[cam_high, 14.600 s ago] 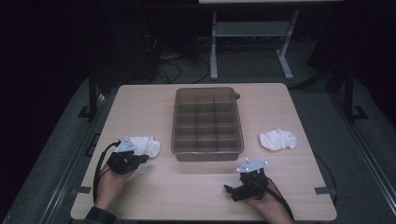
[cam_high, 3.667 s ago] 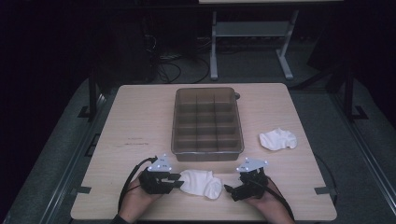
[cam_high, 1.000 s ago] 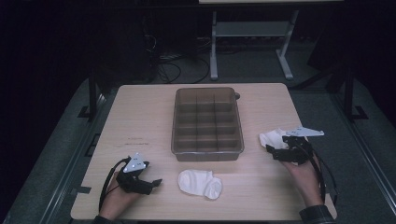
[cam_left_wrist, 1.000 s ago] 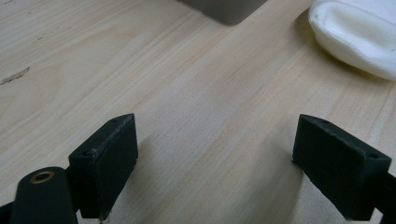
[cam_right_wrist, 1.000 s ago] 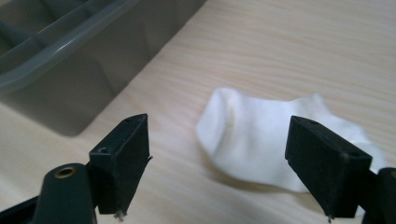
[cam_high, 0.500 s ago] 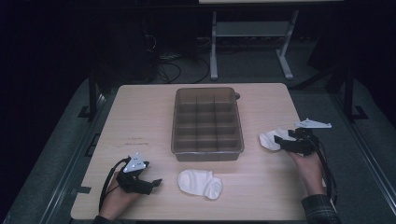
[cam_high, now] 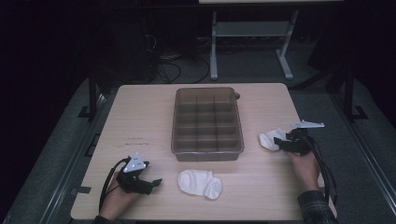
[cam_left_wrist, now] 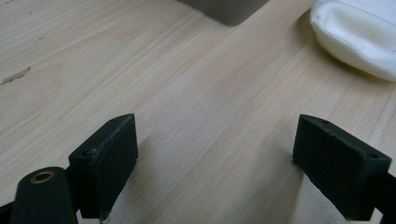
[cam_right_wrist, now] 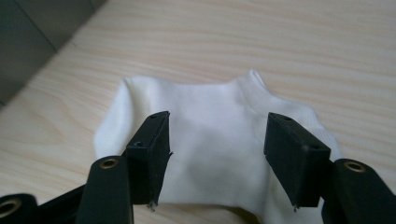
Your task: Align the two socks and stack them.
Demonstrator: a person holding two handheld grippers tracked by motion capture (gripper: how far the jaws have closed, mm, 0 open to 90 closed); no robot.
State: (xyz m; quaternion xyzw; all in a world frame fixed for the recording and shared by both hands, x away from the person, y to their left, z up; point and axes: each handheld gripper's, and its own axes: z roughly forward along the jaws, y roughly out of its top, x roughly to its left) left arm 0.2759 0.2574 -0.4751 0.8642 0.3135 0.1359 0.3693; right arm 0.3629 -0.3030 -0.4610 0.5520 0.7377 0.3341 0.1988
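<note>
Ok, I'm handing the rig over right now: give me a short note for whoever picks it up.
Right gripper: jaws have just been closing, now astride the white sock at the table's right side, pads not yet pressing it.
Left gripper: open, holding nothing, resting on the table at front left.
Folded sock: lies at front centre, just before the compartment tray.
Done: one sock lies folded in front of the tray.
Left: grip the right-hand sock, probably bring it to the front and fold it too. The tray's compartments look empty, so both socks probably go in there.
</note>
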